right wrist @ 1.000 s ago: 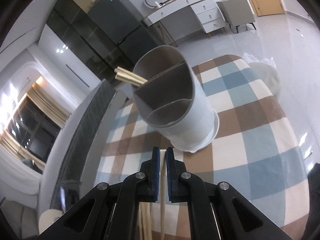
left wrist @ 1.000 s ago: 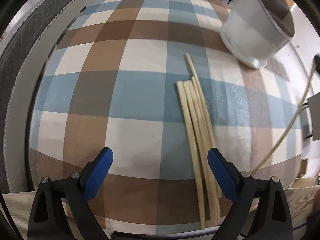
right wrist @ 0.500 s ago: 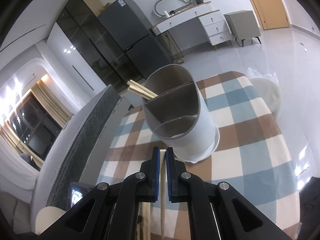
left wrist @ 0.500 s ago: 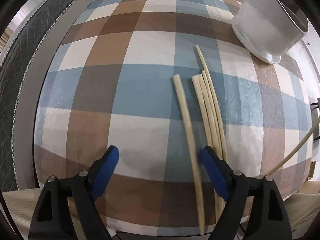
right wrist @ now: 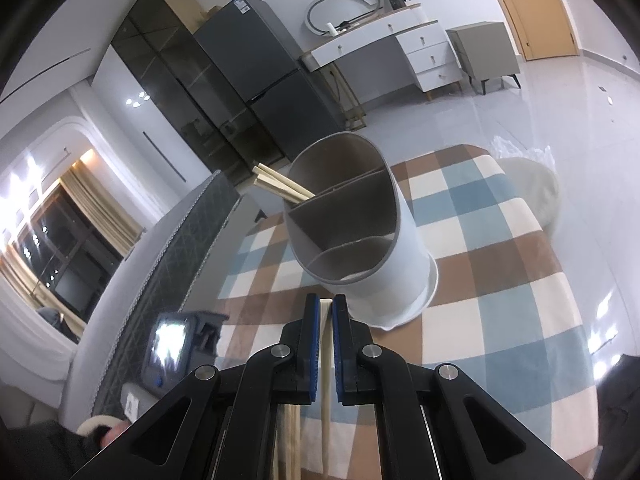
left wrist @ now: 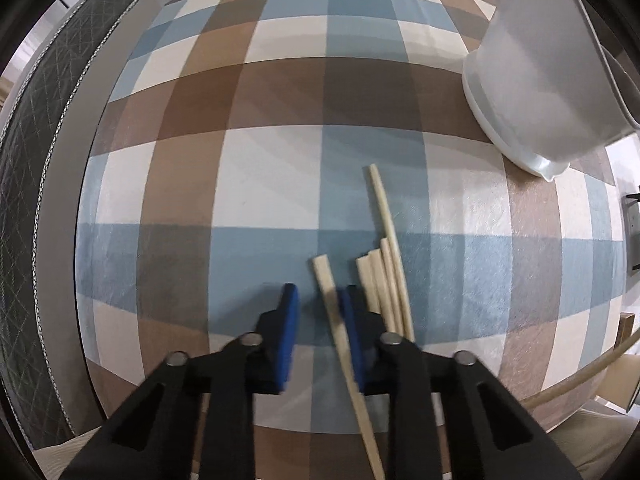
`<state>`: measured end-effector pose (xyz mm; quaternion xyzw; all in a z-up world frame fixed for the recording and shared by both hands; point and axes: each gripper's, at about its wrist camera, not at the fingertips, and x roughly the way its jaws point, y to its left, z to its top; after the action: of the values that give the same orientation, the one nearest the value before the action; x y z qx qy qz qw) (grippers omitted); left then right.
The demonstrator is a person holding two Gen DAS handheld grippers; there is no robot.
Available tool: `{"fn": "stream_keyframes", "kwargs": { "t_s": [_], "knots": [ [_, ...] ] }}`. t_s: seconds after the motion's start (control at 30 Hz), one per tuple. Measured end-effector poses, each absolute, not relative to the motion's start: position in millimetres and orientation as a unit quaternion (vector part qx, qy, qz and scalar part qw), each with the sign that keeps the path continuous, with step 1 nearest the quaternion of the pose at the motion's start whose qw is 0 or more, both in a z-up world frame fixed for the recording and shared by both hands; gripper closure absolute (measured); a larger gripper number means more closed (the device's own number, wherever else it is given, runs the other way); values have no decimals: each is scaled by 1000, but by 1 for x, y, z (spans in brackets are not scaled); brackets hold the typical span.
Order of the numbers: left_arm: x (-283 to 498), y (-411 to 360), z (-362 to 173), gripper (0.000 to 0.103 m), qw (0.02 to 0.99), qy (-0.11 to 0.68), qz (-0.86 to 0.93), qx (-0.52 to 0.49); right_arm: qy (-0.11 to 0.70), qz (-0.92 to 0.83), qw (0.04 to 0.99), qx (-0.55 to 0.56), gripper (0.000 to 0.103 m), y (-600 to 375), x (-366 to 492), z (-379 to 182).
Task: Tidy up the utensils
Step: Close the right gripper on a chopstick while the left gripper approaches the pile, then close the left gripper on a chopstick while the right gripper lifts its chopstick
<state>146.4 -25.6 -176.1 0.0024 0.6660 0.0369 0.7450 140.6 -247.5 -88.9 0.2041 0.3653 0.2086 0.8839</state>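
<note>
Several pale chopsticks lie side by side on the checked tablecloth. One chopstick lies apart to their left, between the fingers of my left gripper; the jaws are partly closed around it with a gap on the left side. My right gripper is shut on a single chopstick and holds it above the table, in front of the white divided holder. The holder has chopsticks in its far compartment. It also shows in the left wrist view.
The tablecloth covers a round table. A dark quilted sofa back runs along its left side. A small camera device sits at the table's left in the right wrist view. Floor and furniture lie beyond.
My left gripper has moved down toward the table and its jaws have narrowed around the separate chopstick. My right gripper has lifted slightly with its chopstick, still shut.
</note>
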Motion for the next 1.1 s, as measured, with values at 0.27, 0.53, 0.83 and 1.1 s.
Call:
{"fn": "stream_keyframes", "kwargs": {
  "t_s": [0.27, 0.53, 0.83, 1.1],
  "knots": [
    [151, -36, -171, 101, 753, 656, 39, 14, 368, 206, 884, 201, 98, -247, 144, -91],
    [117, -19, -121, 101, 828, 559, 19, -34, 363, 207, 890, 182, 98, -242, 138, -89],
    [87, -28, -76, 101, 896, 436, -17, -80, 320, 212, 913, 141, 98, -230, 104, -75],
    [91, -16, -78, 103, 898, 433, -3, -73, 286, 202, 931, 101, 98, -214, 74, -60]
  ]
}}
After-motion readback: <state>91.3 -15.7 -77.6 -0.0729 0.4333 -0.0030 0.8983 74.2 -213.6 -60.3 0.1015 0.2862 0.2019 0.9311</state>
